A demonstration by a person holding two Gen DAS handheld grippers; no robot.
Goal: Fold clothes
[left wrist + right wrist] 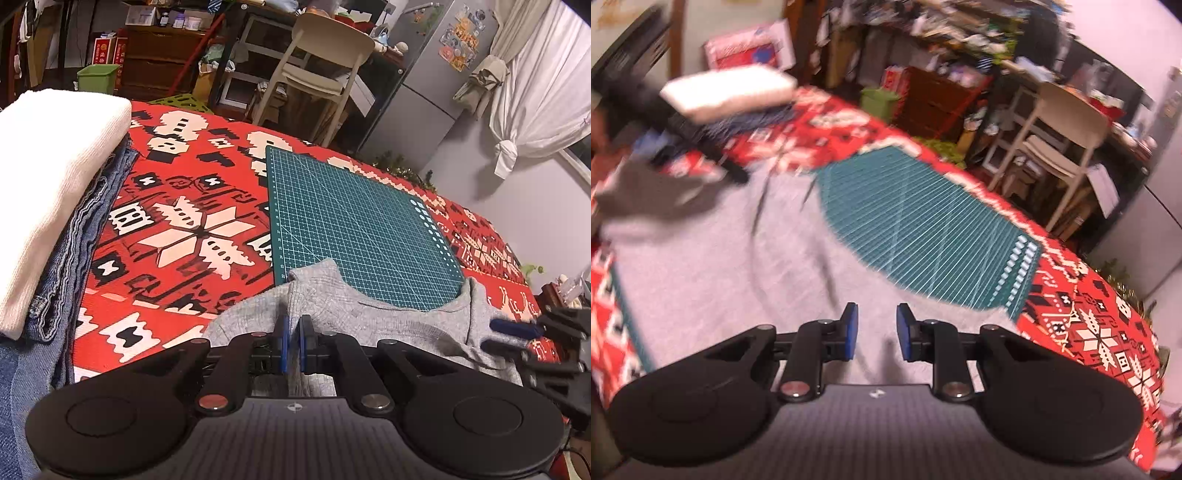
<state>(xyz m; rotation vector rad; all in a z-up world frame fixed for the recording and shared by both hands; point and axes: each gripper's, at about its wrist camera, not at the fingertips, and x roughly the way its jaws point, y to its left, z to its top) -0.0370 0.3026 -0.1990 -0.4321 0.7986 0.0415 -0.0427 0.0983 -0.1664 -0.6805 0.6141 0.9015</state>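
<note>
— So, how did your left gripper stand at that point?

— Pinched nearly shut, with a fold of the grey knit garment caught between its blue pads. Your right gripper stood parted with nothing between its pads, hovering just over the same cloth; that view was smeared, so I could not tell whether it touched.

— And where did the garment lie?

— Spread over the near part of the green cutting mat, trailing onto the red patterned cover. From your left tool it ran off toward three o'clock, where your right gripper showed at the frame's edge.

— How would you have judged its handling?

— Light, soft and limp: it would sag and bunch wherever it was unsupported. You would have done well to pinch a hem or seam edge, both tools well apart, keeping it taut. The folded stack sat at ten o'clock.
</note>
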